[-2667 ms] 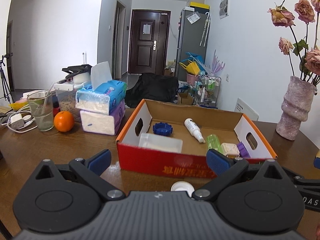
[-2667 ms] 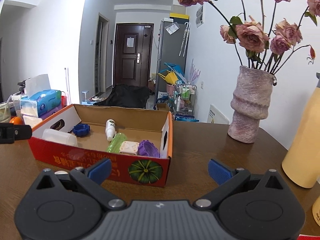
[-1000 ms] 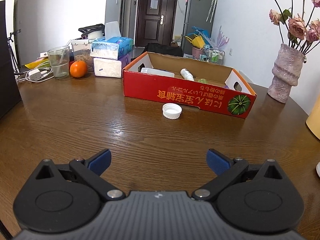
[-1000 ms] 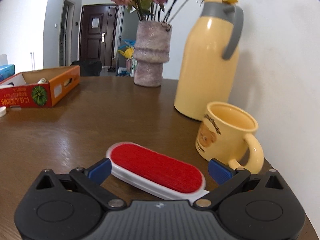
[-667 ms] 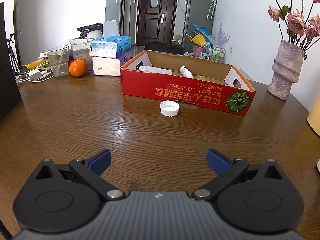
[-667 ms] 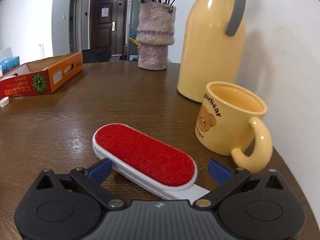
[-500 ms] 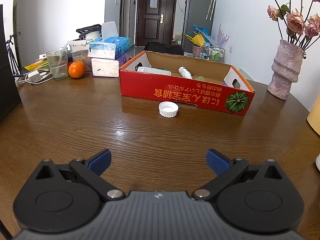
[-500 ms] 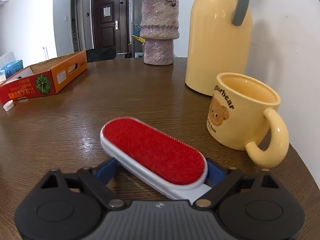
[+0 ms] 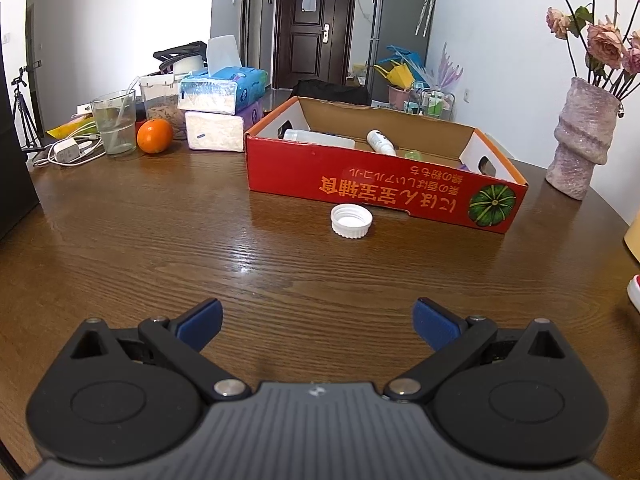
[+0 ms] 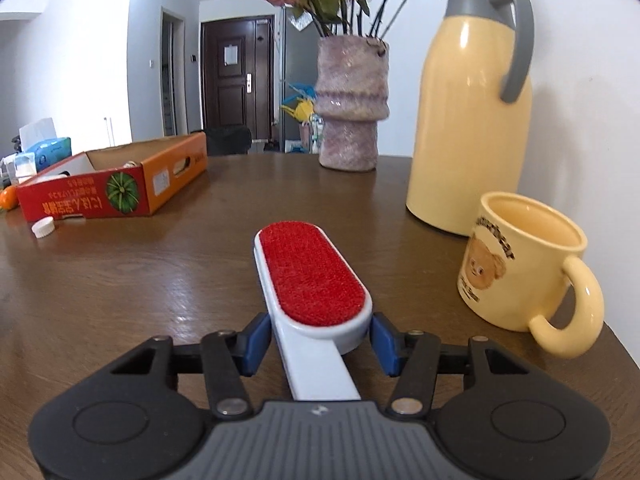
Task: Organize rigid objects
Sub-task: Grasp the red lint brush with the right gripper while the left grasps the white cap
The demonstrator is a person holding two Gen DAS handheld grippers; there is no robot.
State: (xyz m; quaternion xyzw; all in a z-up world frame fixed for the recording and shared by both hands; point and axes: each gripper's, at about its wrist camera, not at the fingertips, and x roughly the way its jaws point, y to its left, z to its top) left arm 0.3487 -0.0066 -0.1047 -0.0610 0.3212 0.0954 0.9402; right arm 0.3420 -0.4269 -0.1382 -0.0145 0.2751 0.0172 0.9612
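The lint brush (image 10: 312, 280) runs lengthwise toward 12 o'clock, red pad up and handle back, just above the table (image 10: 120, 288) beside the mug (image 10: 520, 260) at 3 o'clock. The right gripper (image 10: 320, 340) clamps its neck, one finger on each side. The left gripper (image 9: 316, 322) hangs spread wide, holding nothing, with the cap (image 9: 351, 221) and box (image 9: 380, 184) ahead at 12 o'clock.

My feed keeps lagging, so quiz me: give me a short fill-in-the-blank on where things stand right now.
1. The right gripper is shut on the white lint brush with a ____ pad.
2. The left gripper is ____ and holds nothing.
3. The ribbed white plastic cap lies on the table just outside the red cardboard ____.

Missing words: red; open; box
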